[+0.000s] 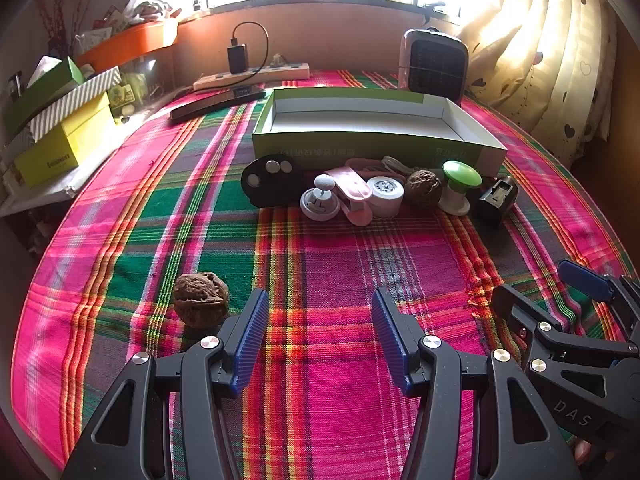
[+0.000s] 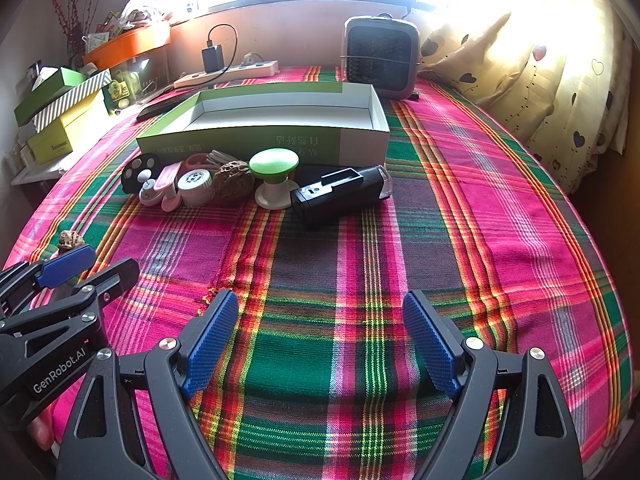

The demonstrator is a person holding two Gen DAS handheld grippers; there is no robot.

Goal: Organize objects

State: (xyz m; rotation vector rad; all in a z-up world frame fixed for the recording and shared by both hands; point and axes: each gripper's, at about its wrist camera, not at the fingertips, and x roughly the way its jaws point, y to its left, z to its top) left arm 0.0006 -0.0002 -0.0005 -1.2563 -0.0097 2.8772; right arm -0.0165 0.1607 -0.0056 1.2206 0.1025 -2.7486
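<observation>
An empty green-and-white box [image 1: 376, 142] [image 2: 264, 142] lies open at the back of the plaid cloth. In front of it is a row of small things: a black paw-print piece [image 1: 270, 180], a white knob piece [image 1: 320, 202], a pink clip [image 1: 352, 194], a white roll [image 1: 386, 196], a walnut [image 1: 423, 189] [image 2: 234, 180], a green-topped stand [image 1: 460, 186] [image 2: 274, 180] and a black device [image 1: 496, 198] [image 2: 340, 194]. A second walnut [image 1: 201, 298] [image 2: 70, 240] lies alone, just left of my left gripper [image 1: 320, 328]. Both my left gripper and my right gripper [image 2: 320, 332] stand open over bare cloth, nothing between their fingers.
A grey heater [image 1: 434, 64] [image 2: 380, 56] stands behind the box by the curtain [image 2: 540, 60]. A power strip with charger [image 1: 252, 74] and a dark remote [image 1: 216, 102] lie at the back. Stacked boxes [image 1: 60, 128] and an orange tray [image 1: 128, 42] crowd the left side.
</observation>
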